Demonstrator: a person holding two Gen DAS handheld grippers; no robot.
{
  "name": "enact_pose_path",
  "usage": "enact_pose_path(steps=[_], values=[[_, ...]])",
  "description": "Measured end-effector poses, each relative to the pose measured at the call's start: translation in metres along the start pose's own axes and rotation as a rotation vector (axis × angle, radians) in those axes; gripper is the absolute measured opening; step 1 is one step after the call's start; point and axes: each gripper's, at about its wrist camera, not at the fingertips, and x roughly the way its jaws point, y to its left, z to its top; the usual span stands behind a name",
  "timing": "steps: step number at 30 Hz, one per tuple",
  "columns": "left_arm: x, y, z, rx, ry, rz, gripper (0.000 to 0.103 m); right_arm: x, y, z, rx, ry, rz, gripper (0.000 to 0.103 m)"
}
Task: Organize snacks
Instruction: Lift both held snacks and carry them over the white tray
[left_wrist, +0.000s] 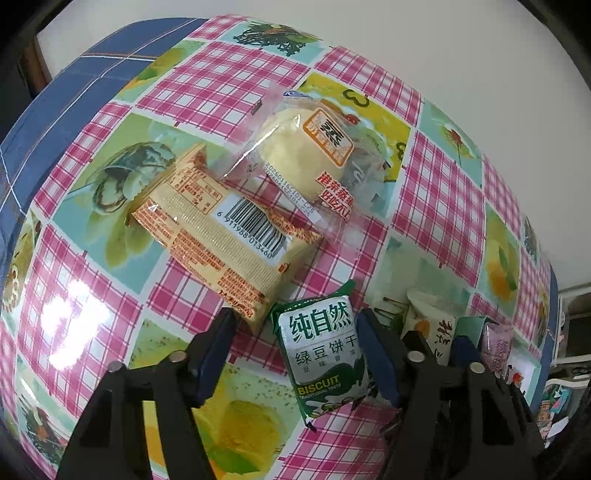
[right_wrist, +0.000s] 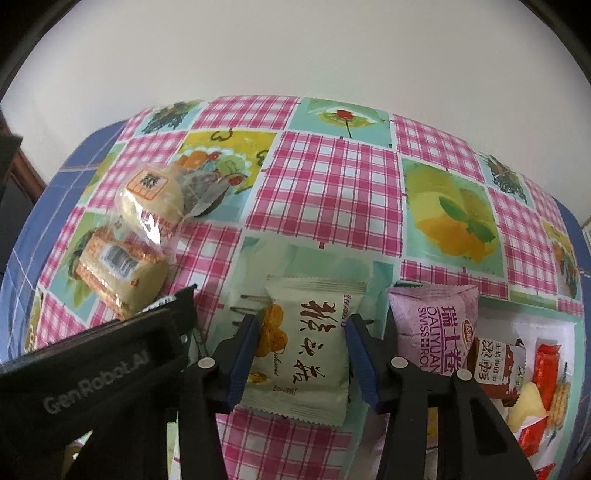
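A green biscuit packet (left_wrist: 321, 354) lies on the checked tablecloth (left_wrist: 436, 192) between the fingers of my left gripper (left_wrist: 295, 317). Its right pad touches the packet and its left pad stands apart from it, so the gripper is open. In the right wrist view my right gripper (right_wrist: 303, 321) is shut on a cream packet with brown writing (right_wrist: 306, 350), both blue pads against its sides. That same cream packet (left_wrist: 432, 325) shows at the right of the left wrist view. The left gripper's black body (right_wrist: 92, 369) fills the lower left.
A yellow barcode packet (left_wrist: 221, 229) and a clear-wrapped bun (left_wrist: 295, 155) lie just beyond the left gripper. Right of the right gripper are a purple Swiss roll packet (right_wrist: 432, 328), a brown packet (right_wrist: 495, 365) and a white tray (right_wrist: 569, 332) with red and yellow snacks. A white wall backs the table.
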Motion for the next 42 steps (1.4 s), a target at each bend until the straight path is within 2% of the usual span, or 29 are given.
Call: enact_pose_path(steps=[2,10,17,23,27,37,42], values=[[0.000,-0.005,-0.002,0.007,0.002,-0.015,0.054,0.000,0.000,-0.001,-0.004,0.000,-0.004,0.052],[0.001,-0.006,-0.005,0.011,-0.022,0.010,0.045,0.001,-0.001,0.000,-0.007,-0.020,-0.019,0.054],[0.000,0.008,-0.001,-0.019,-0.041,0.029,0.044,-0.001,0.001,0.002,-0.014,-0.022,0.020,0.053],[-0.002,0.017,0.001,-0.023,-0.041,0.027,0.044,0.000,-0.006,0.005,0.033,-0.035,0.011,0.054],[-0.003,0.019,0.001,-0.021,-0.042,0.028,0.044,0.003,-0.002,0.004,0.018,-0.027,0.000,0.054],[-0.003,0.020,0.002,-0.050,-0.044,0.021,0.044,0.001,-0.007,0.005,0.054,-0.029,0.022,0.064],[-0.004,0.020,0.001,-0.052,-0.045,0.024,0.044,0.003,-0.001,0.003,0.032,-0.027,0.018,0.068]])
